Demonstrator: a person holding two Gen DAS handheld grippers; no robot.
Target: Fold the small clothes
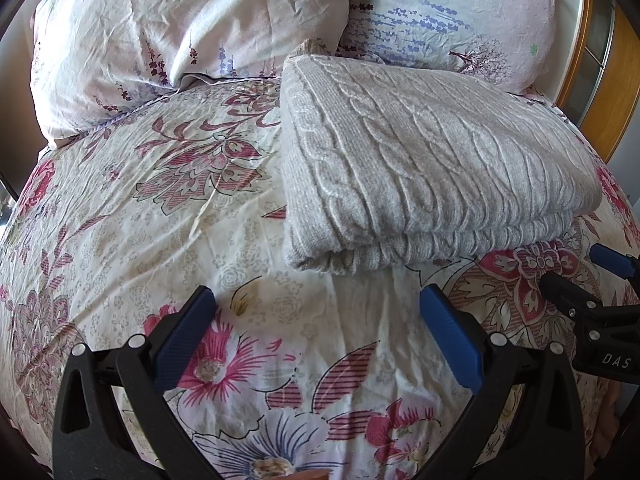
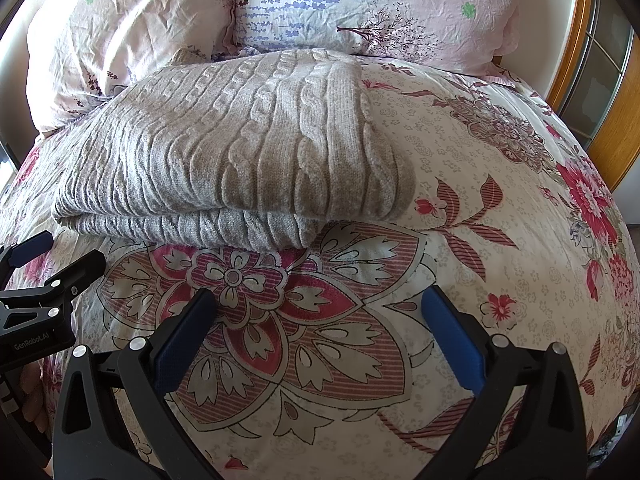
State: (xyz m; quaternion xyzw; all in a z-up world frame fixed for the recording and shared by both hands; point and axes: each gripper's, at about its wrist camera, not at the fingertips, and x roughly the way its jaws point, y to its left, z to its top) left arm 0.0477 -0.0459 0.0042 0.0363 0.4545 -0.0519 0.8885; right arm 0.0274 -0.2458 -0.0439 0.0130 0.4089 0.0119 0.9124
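Observation:
A grey cable-knit sweater [image 1: 432, 168] lies folded in a thick rectangle on the floral bed cover; it also shows in the right wrist view [image 2: 240, 152]. My left gripper [image 1: 316, 300] is open and empty, hovering over the cover just short of the sweater's near folded edge. My right gripper [image 2: 320, 300] is open and empty, also short of the near edge, toward the sweater's right end. The right gripper shows at the right edge of the left wrist view [image 1: 580, 280], and the left gripper at the left edge of the right wrist view [image 2: 56, 256].
The floral bed cover [image 1: 160, 220] spreads under everything. Two pillows [image 1: 180, 24] [image 2: 360, 4] lie behind the sweater against the headboard. A wooden frame with glass panels [image 2: 600, 80] stands at the far right.

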